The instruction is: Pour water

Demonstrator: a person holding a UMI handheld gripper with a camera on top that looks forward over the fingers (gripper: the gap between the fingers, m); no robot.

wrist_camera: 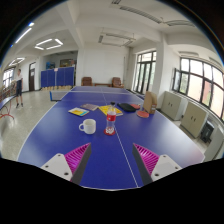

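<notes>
On a blue table-tennis table [60,140] stand a white mug [88,126] and, just to its right, a small clear bottle [110,123] with a red label and cap. Both are well beyond my fingers. My gripper [112,160] is open, its pink-padded fingers [75,158] spread wide over the near end of the table, with nothing between them. The table's white centre line runs between the fingers toward the bottle.
Yellow and other papers [80,111] and colourful items [128,106] lie farther along the table. Chairs and blue partitions [63,76] stand at the far wall. Windows and radiators [193,117] line the right side of the hall.
</notes>
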